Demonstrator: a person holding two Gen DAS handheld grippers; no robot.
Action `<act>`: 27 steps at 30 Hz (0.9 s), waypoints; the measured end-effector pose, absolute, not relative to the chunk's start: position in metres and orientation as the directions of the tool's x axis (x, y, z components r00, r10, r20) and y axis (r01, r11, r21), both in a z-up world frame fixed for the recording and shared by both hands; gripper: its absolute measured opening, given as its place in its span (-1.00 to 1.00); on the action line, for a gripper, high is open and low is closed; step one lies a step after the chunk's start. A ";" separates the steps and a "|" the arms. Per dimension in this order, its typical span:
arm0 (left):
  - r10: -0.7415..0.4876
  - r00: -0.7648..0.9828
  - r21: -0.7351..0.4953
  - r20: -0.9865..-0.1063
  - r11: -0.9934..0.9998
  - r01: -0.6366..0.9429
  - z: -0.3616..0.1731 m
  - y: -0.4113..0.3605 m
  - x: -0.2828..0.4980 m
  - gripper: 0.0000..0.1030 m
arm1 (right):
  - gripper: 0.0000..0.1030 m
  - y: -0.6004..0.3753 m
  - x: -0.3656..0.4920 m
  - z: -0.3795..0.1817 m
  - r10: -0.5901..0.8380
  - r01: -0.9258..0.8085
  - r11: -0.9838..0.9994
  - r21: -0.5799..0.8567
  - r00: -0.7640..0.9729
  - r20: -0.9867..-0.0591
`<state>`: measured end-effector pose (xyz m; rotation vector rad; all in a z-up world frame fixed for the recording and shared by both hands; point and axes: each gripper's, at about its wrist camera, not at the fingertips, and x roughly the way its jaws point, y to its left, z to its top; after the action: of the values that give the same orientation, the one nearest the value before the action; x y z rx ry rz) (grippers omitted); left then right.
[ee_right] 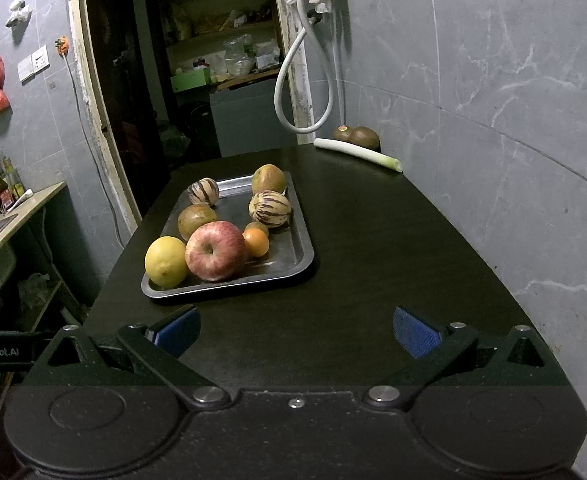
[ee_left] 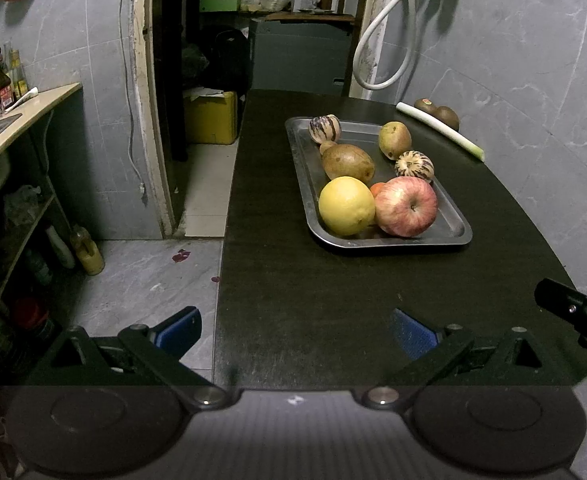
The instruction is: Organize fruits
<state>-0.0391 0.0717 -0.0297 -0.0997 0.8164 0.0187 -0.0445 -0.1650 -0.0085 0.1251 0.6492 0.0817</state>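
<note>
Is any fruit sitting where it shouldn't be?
Yes. Two brown kiwis sit off the tray, at the far corner of the table by the wall, next to a leek. All the other fruit, like the apple, is on the tray. Both grippers are open and empty.

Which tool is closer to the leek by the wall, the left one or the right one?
Right, I think. The right tool hovers open over the table's near end, straight down from the leek. The left tool is open at the table's left edge, farther across.
</note>
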 end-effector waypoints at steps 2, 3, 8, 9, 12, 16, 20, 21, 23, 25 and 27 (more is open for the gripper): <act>-0.024 0.686 -0.082 -0.727 0.995 -0.053 -0.030 0.072 -0.039 0.99 | 0.99 -0.166 -0.044 -0.009 0.114 -0.034 0.989 0.144 0.794 -0.597; -0.023 0.686 -0.081 -0.727 0.995 -0.053 -0.030 0.072 -0.039 0.99 | 0.99 -0.165 -0.044 -0.009 0.113 -0.033 0.989 0.144 0.794 -0.597; 0.006 0.675 -0.046 -0.738 0.997 -0.060 -0.030 0.069 -0.037 0.99 | 0.99 -0.167 -0.042 -0.011 0.114 -0.032 0.989 0.145 0.791 -0.601; 0.011 0.673 -0.039 -0.740 0.997 -0.060 -0.029 0.069 -0.037 0.99 | 0.99 -0.166 -0.042 -0.011 0.115 -0.033 0.989 0.145 0.791 -0.601; 0.016 0.674 -0.035 -0.739 0.998 -0.061 -0.028 0.070 -0.036 0.99 | 0.99 -0.167 -0.041 -0.011 0.116 -0.034 0.989 0.145 0.789 -0.604; 0.026 0.672 -0.021 -0.740 0.998 -0.062 -0.028 0.072 -0.035 0.99 | 0.99 -0.166 -0.040 -0.011 0.117 -0.035 0.989 0.145 0.787 -0.606; 0.028 0.664 -0.022 -0.747 0.998 -0.066 -0.028 0.073 -0.032 0.99 | 0.99 -0.165 -0.039 -0.012 0.120 -0.037 0.988 0.147 0.784 -0.609; 0.029 0.662 -0.020 -0.749 0.998 -0.067 -0.029 0.073 -0.032 0.99 | 0.99 -0.165 -0.039 -0.012 0.121 -0.037 0.988 0.148 0.784 -0.609; 0.034 0.659 -0.013 -0.751 0.998 -0.067 -0.029 0.073 -0.031 0.99 | 0.99 -0.165 -0.038 -0.012 0.123 -0.041 0.988 0.147 0.783 -0.610; 0.035 0.658 -0.011 -0.752 0.998 -0.066 -0.029 0.074 -0.030 0.99 | 0.99 -0.164 -0.038 -0.012 0.125 -0.043 0.988 0.147 0.782 -0.611; 0.034 0.658 -0.012 -0.752 0.998 -0.066 -0.029 0.074 -0.030 0.99 | 0.99 -0.163 -0.038 -0.012 0.126 -0.044 0.988 0.147 0.781 -0.611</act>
<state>-0.0300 0.0739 -0.0292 -0.0397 0.8505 0.0565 -0.0381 -0.1632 -0.0118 0.1271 0.6680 0.0922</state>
